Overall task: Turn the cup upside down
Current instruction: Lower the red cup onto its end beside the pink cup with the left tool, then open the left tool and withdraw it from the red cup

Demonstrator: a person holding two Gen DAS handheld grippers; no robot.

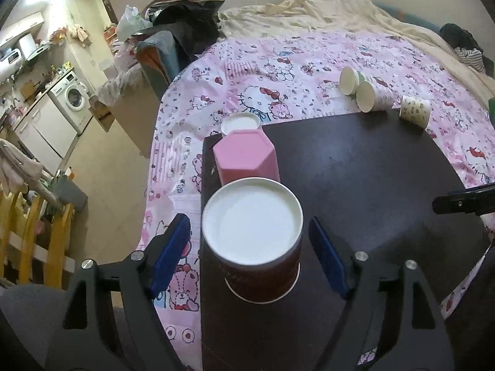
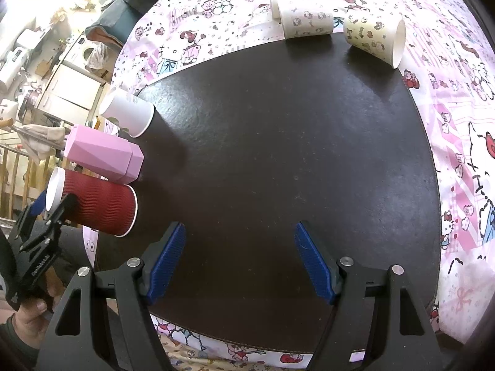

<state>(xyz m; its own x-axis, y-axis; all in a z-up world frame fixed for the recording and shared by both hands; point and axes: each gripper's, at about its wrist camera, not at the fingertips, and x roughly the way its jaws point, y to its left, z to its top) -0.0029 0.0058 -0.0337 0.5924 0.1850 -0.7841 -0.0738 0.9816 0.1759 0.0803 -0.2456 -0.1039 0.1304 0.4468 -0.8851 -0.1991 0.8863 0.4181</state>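
A red ribbed paper cup (image 1: 263, 278) stands upside down at the near left edge of a dark mat (image 1: 355, 170), its white base facing up. My left gripper (image 1: 248, 225) is open around it, with a gap between each blue pad and the cup wall. In the right wrist view the same red cup (image 2: 99, 207) sits between the left gripper's fingers (image 2: 68, 204), held by a hand. My right gripper (image 2: 239, 228) hovers open over the bare mat (image 2: 278, 139) with nothing between its pads.
Behind the red cup stand an upturned pink faceted cup (image 1: 247, 157) and a white cup (image 1: 240, 122). Three patterned paper cups (image 2: 306, 20) lie on their sides at the mat's far edge. A pink cartoon bedspread (image 1: 278, 71) surrounds the mat; floor and a washing machine (image 1: 72, 99) lie left.
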